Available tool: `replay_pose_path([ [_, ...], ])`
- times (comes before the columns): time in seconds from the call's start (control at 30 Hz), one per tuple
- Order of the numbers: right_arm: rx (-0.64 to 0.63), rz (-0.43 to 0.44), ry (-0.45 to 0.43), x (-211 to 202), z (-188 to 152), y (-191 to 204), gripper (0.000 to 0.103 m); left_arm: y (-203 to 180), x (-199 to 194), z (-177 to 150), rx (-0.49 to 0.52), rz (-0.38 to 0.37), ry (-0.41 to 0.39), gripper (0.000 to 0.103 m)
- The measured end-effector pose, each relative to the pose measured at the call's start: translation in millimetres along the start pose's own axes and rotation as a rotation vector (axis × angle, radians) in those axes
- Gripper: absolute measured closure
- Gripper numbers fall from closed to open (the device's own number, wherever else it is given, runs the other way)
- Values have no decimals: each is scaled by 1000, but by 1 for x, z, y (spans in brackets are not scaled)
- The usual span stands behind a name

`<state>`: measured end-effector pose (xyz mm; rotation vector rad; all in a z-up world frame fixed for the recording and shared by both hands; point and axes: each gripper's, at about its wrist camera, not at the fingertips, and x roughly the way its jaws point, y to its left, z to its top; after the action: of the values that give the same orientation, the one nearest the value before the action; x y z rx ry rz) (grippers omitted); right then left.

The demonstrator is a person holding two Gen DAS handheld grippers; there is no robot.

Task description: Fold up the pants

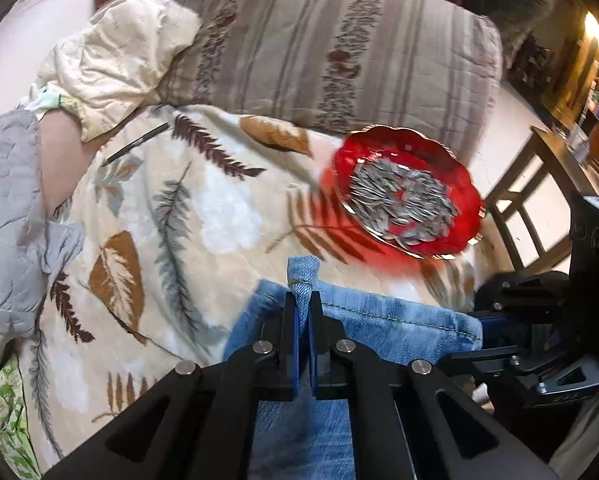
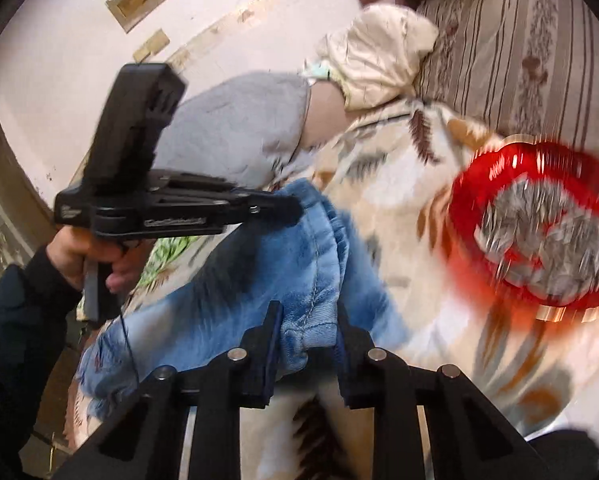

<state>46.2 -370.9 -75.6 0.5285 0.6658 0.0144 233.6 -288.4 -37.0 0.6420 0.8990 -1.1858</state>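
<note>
The left gripper (image 1: 303,320) is pressed together on a narrow tab of the jeans (image 1: 399,324), most likely a belt loop or a hem corner, which stands up between its pads. The right gripper (image 2: 305,332) has its jaws partly closed around a bunched, stitched edge of the jeans (image 2: 259,276); the denim fills the gap and seems pinched, though blur leaves that a little unsure. The jeans lie on the leaf-print blanket (image 1: 159,208), at its near edge.

By my reading this is the grasp step of a fold: both ends of one edge are taken and about to be carried over.

Beyond the jeans on the blanket sits a red plate (image 1: 451,168) heaped with seeds, close to their far edge. The next move calls for lifting the edge evenly and keeping the cloth from brushing that plate. Farther back on the blanket lie a pen (image 1: 137,144) and a striped cushion (image 1: 339,48).
</note>
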Motion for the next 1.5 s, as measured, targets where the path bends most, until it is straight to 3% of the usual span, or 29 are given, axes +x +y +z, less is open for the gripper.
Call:
replay_pose_path([
  [0.13,18,-56,130,42,-6,-19,77,9,50,-3,-34,43,119,99],
  [0.2,47,-83,201,58,-13,-32,72,11,71,-10,-48,69,163,95],
  [0.27,64,-66,199,59,-15,-37,61,13,77,-14,-67,79,174,93],
  [0.3,49,-79,194,56,-13,-36,30,14,75,-15,-79,58,168,85],
  [0.33,28,-124,182,52,-12,-33,12,14,70,-17,-85,38,160,70],
  [0.37,12,-139,152,44,-11,-31,12,15,62,-16,-95,14,149,58],
  [0.43,-21,-141,134,32,-9,-24,12,14,38,-18,-118,46,103,8],
  [0.47,-33,-148,128,28,-8,-24,12,13,29,-19,-128,87,80,4],
  [0.63,-137,-143,80,4,-7,4,12,29,-39,-51,-256,161,-18,4],
  [0.73,-231,-138,51,-5,-6,28,12,39,-86,-89,-365,240,-77,4],
  [1.07,-549,70,34,9,14,129,12,33,-225,-268,-804,517,-205,4],
  [1.17,-623,170,67,22,21,162,12,21,-242,-324,-938,583,-230,4],
  [1.33,-745,271,115,44,23,214,12,3,-254,-416,-1171,620,-274,4],
  [1.5,-801,327,153,64,16,259,12,-11,-251,-472,-1286,644,-283,4],
])
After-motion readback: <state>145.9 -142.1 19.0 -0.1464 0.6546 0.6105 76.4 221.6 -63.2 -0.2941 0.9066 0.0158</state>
